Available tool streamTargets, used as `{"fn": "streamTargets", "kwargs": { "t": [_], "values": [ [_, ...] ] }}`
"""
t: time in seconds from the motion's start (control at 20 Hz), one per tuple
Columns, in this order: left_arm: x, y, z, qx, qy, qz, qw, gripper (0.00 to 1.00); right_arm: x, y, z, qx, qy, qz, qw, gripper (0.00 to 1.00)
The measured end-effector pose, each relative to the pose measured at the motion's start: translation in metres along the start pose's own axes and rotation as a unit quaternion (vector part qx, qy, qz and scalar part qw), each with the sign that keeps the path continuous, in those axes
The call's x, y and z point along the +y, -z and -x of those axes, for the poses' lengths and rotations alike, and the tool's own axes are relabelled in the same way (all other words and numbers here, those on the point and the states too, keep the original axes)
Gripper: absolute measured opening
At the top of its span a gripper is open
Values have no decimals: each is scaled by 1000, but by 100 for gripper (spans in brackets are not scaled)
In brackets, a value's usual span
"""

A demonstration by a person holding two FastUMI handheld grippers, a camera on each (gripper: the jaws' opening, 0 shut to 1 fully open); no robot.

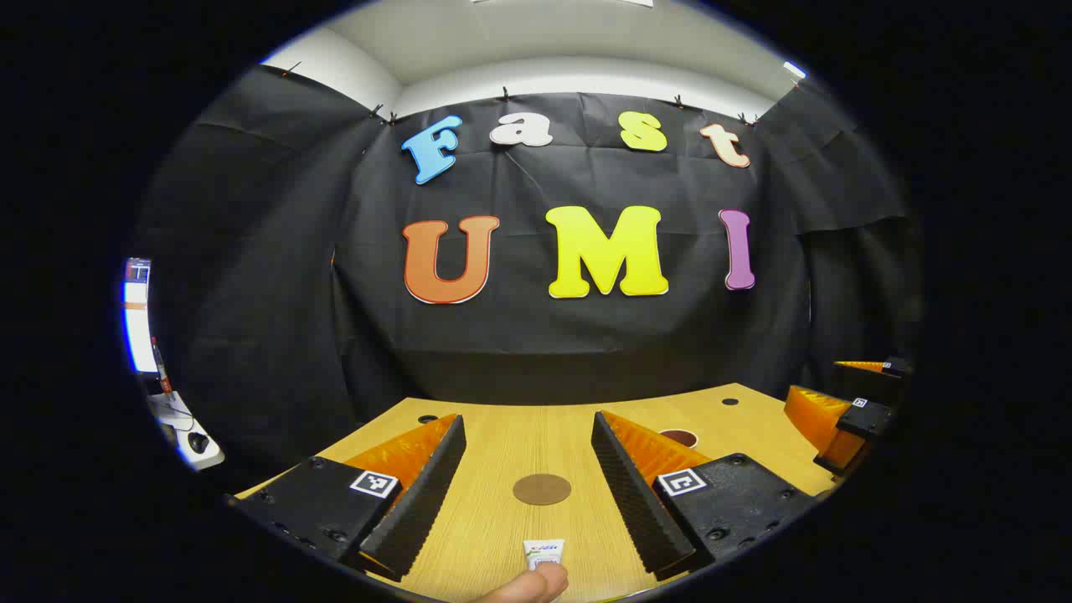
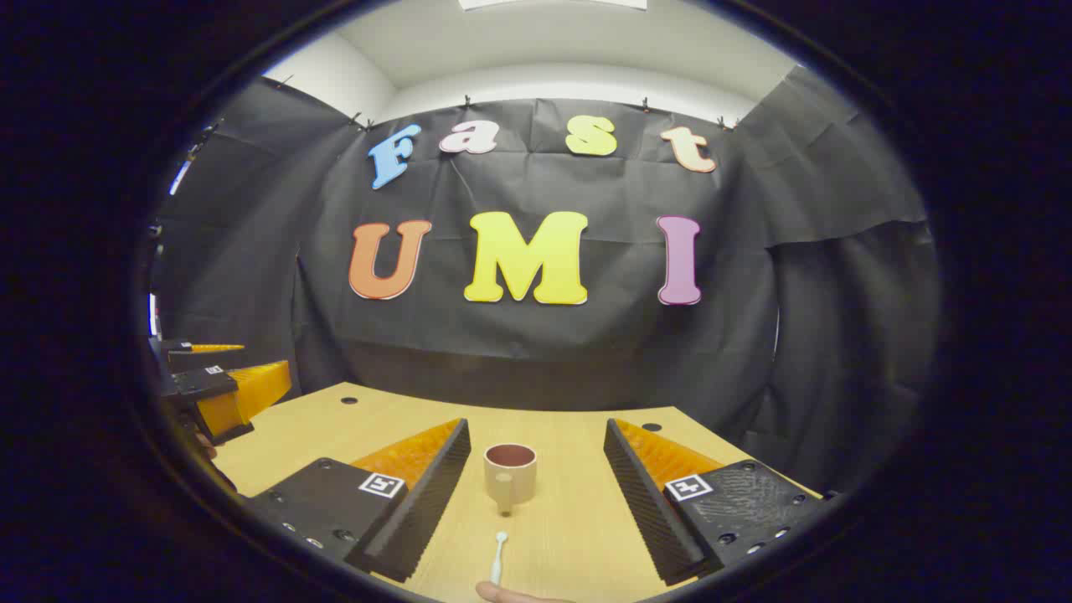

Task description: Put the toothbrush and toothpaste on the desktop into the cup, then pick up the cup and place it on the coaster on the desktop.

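Toothpaste, a small white tube [image 1: 544, 552], lies flat on the pale wooden desktop [image 1: 502, 519] just ahead of the left gripper [image 1: 529, 469], centred between its two fingers, which stand wide apart and hold nothing. A fingertip [image 1: 528, 584] at the bottom edge of the left gripper view touches the tube's near end, perhaps setting it in place, though the edge of the view is too cramped to be sure. Beyond the tube, farther along the same line, sits the round brown coaster [image 1: 542, 489], so the left gripper is lined up with both.

In the right gripper view the slim white toothbrush [image 2: 498, 557] lies lengthwise straight ahead of the right gripper [image 2: 536, 477], its head pointing toward the beige mug-shaped cup [image 2: 510, 474] standing upright just beyond. That gripper is also spread open and empty. Each tool faces its own item, which suits two separate pick-ups into the cup; neither is yet begun.
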State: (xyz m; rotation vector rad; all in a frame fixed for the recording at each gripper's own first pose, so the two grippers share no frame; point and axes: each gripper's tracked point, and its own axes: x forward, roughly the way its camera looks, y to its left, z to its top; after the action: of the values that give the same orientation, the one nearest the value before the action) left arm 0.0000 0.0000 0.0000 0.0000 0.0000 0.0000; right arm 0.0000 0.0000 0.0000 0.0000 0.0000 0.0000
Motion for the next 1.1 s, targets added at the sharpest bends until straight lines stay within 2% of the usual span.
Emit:
{"fn": "streamTargets", "kwargs": {
  "t": [0.1, 0.25, 0.45, 0.8, 0.95, 1.1],
  "values": [
    [-2, 2, 3, 3, 8, 4, 1000, 96, 2, 4, 6, 3, 2, -4, 1000, 96],
    [1, 2, 6, 8, 0, 4, 1000, 96, 2, 2, 13, 7, 3, -13, 1000, 96],
    [6, -12, 12, -13, -5, 11, 1000, 96, -4, -1, 19, 7, 4, -7, 1000, 96],
    [4, -17, 7, -25, -20, -4, 999, 96, -11, -7, 23, -4, 1, -10, 1000, 96],
    [-4, -17, 7, -19, -10, 0, 1000, 96, -14, -8, 21, -3, 3, -15, 1000, 96],
    [2, -21, 10, -28, -18, 4, 999, 96, -13, -5, 20, 0, -1, -17, 1000, 96]
  ]
}}
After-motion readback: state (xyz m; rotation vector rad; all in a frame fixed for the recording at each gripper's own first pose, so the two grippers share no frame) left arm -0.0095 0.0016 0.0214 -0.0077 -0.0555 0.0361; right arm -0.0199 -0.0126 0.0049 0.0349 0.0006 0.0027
